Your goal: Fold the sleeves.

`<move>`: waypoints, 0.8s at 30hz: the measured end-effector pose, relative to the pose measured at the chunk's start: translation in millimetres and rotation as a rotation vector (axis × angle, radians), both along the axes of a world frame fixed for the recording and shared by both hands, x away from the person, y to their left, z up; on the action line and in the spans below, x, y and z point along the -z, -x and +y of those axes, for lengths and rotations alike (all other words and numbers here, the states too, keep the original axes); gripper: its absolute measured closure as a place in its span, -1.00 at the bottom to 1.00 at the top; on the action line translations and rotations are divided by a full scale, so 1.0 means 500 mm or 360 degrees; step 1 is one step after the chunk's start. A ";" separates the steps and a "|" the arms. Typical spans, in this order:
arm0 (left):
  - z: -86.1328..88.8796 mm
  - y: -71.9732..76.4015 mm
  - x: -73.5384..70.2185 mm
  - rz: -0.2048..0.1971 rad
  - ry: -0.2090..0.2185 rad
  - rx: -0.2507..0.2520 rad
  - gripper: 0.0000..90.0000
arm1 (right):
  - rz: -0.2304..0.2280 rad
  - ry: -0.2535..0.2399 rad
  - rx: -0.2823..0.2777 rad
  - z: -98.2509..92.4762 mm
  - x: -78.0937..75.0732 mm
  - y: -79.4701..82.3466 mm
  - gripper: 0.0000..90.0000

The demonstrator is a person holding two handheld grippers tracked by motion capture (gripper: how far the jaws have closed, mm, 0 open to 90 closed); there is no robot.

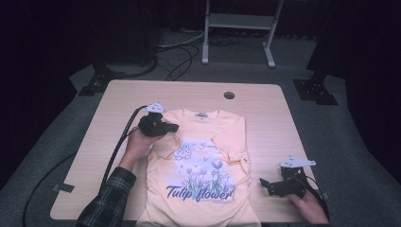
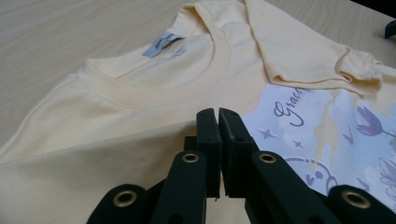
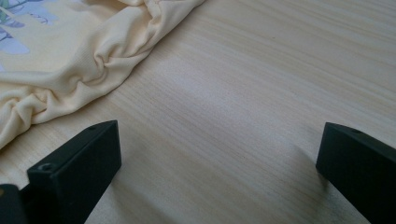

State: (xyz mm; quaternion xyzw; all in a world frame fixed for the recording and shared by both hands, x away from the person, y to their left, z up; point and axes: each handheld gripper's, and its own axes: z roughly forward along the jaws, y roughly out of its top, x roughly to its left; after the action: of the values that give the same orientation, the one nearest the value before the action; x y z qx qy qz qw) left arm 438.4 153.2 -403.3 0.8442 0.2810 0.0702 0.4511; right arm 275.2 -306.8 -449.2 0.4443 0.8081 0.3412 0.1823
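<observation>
Item: yellow T-shirt (image 1: 203,161), flat on the table (image 1: 265,109), both sleeves folded in.

Left gripper (image 2: 218,122): jaws together, nothing between them, over the left shoulder.

Right gripper (image 3: 219,158): jaws apart on bare wood beside the hem.

Advice: pinch both layers (not one) before folding; lift evenly.

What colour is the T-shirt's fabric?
Pale yellow T-shirt with a purple tulip print; clearest in the high view.
</observation>
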 end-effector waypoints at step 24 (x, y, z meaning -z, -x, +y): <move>-0.024 -0.006 0.041 0.0058 -0.0094 0.0018 0.74 | 0.0000 0.0000 0.0000 0.000 0.000 0.000 -1.00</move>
State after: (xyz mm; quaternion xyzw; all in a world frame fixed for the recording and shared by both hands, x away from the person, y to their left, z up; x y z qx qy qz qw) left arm 441.4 141.3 -424.0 0.8597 0.2823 0.0605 0.4213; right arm 275.2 -306.8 -449.2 0.4443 0.8081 0.3412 0.1823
